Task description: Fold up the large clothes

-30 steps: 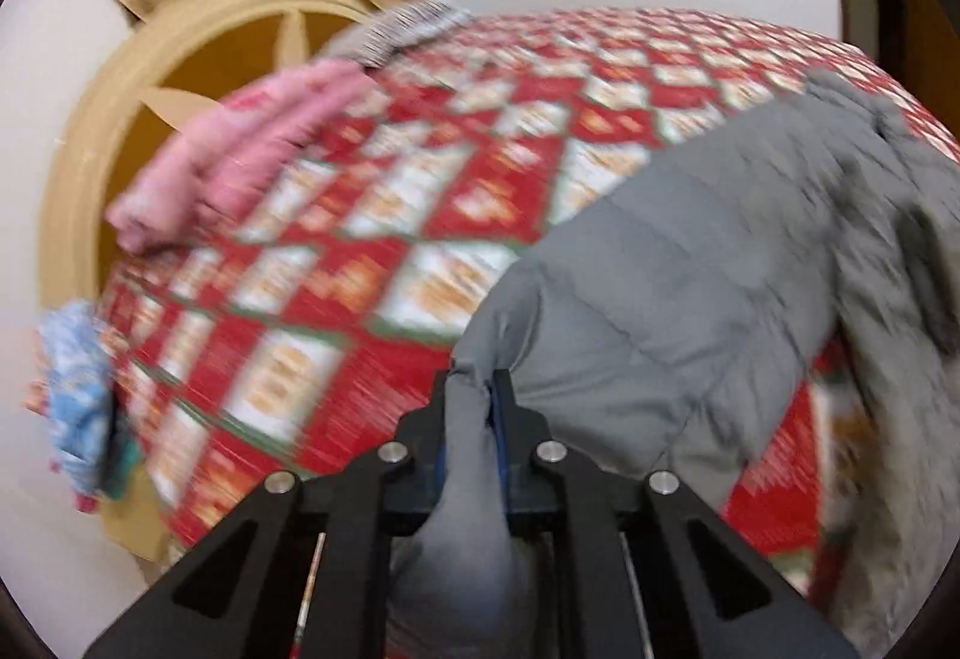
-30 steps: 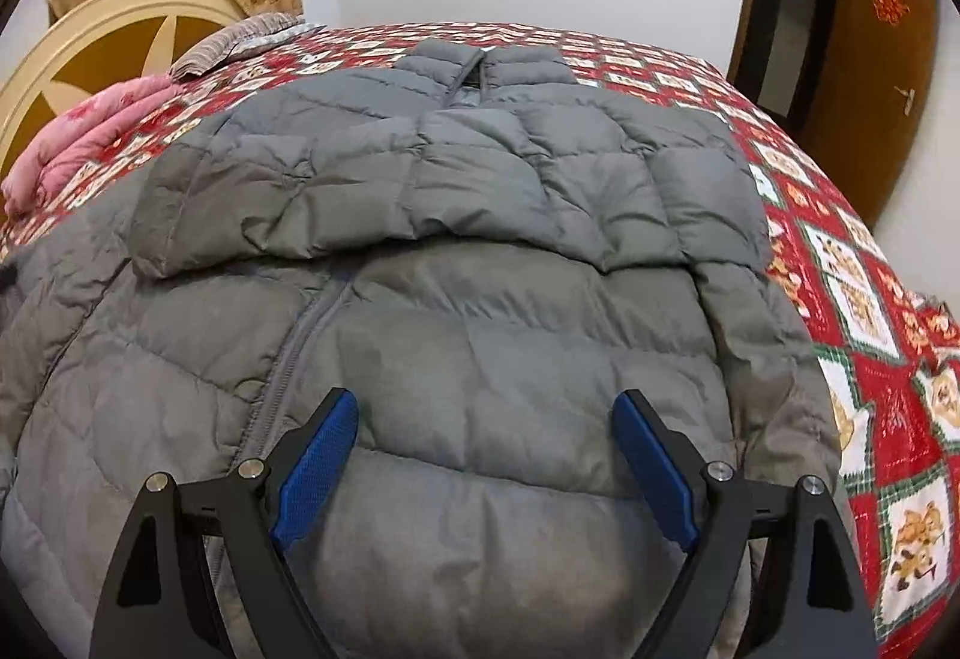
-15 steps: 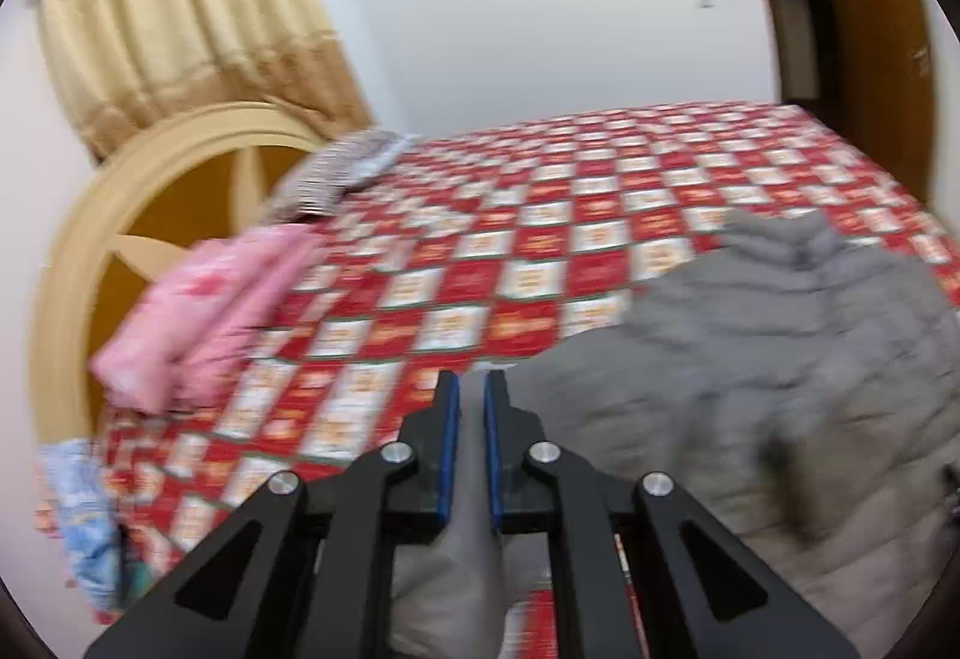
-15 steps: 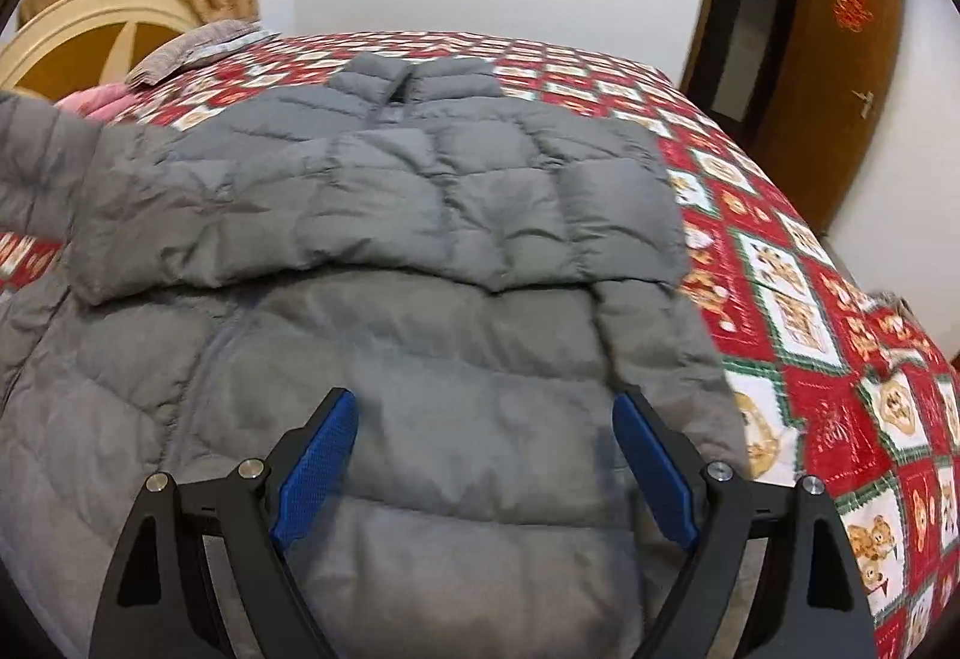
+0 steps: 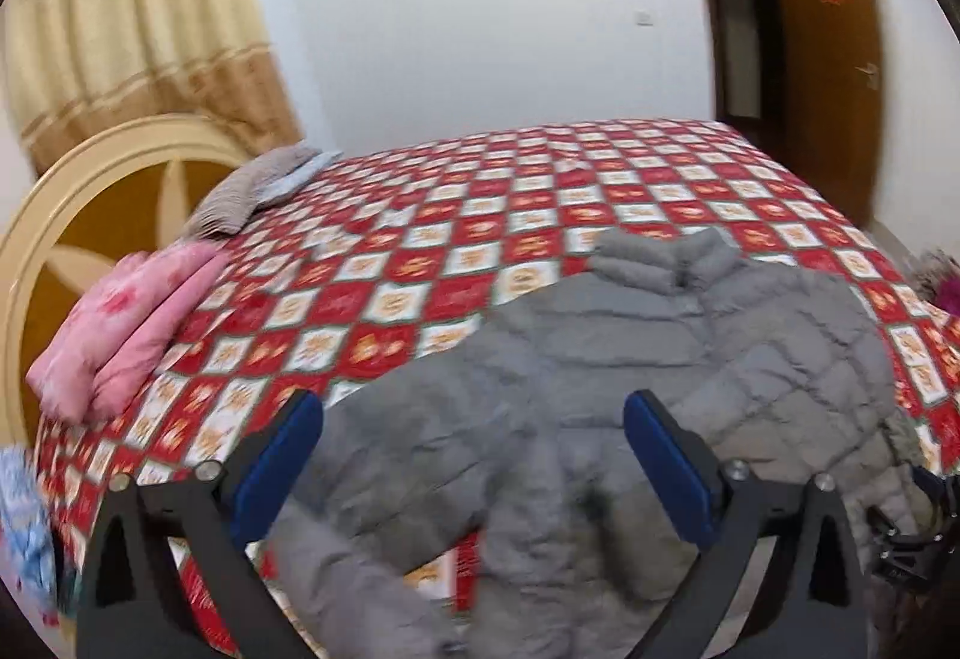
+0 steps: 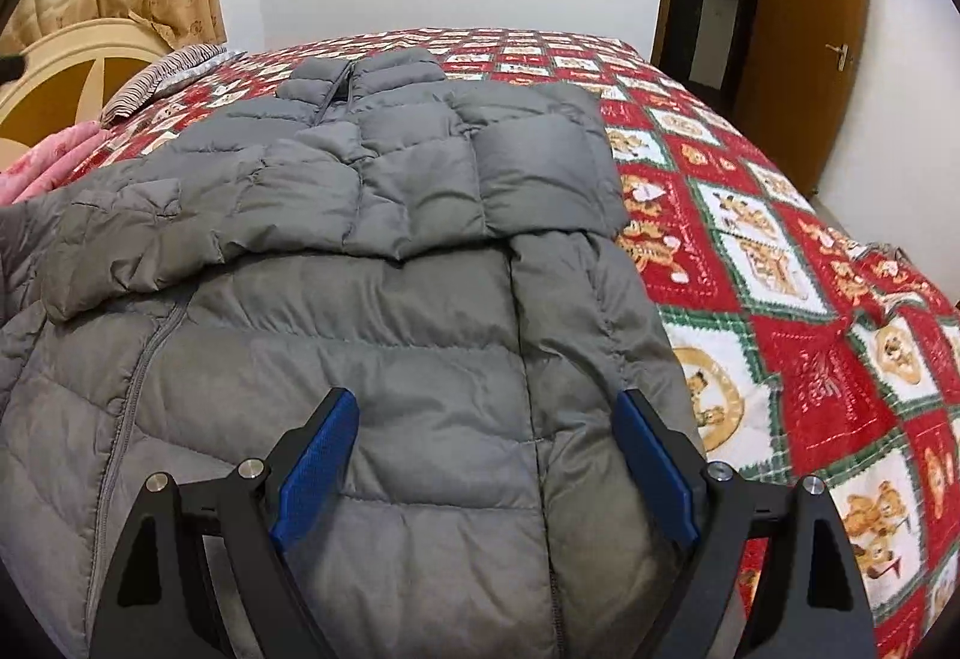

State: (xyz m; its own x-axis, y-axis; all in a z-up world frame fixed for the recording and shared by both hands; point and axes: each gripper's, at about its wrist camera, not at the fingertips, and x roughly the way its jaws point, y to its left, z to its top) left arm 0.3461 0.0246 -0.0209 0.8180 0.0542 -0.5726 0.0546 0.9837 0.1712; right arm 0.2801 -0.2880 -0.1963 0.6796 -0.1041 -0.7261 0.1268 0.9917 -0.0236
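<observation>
Left gripper (image 5: 474, 455): jaws have just been opening and now stand spread wide; the grey sleeve lies below and between the blue pads (image 5: 282, 458) but neither pad presses on it.
Right gripper (image 6: 486, 455): jaws spread wide above the lower front of the jacket, nothing pinched.
Jacket (image 6: 372, 299): one grey quilted puffer jacket, lying on the bed with its collar toward the far wall; one sleeve is folded across the chest.
Bed cover (image 6: 780, 359): one, red and white checks with green borders and small bear pictures.
Left wrist view only: a blue-patterned cloth (image 5: 24, 527) at the far left edge by the bed's corner; the full curve of the cream and brown headboard (image 5: 90, 215); a loose sleeve (image 5: 360, 581) hanging over the near edge of the bed; a dark piece of the other tool at the right edge.
Right wrist view only: the jacket's zip (image 6: 138, 383) running down its front, the folded sleeve's cuff at the left, and the bear pictures sharp enough to read.
Both views: one pink folded quilt (image 5: 120, 323) at the left, one striped grey pillow (image 5: 252, 185) by the headboard, one beige curtain (image 5: 132, 29), one brown door (image 6: 804, 29) with a red ornament, standing open at the right.
</observation>
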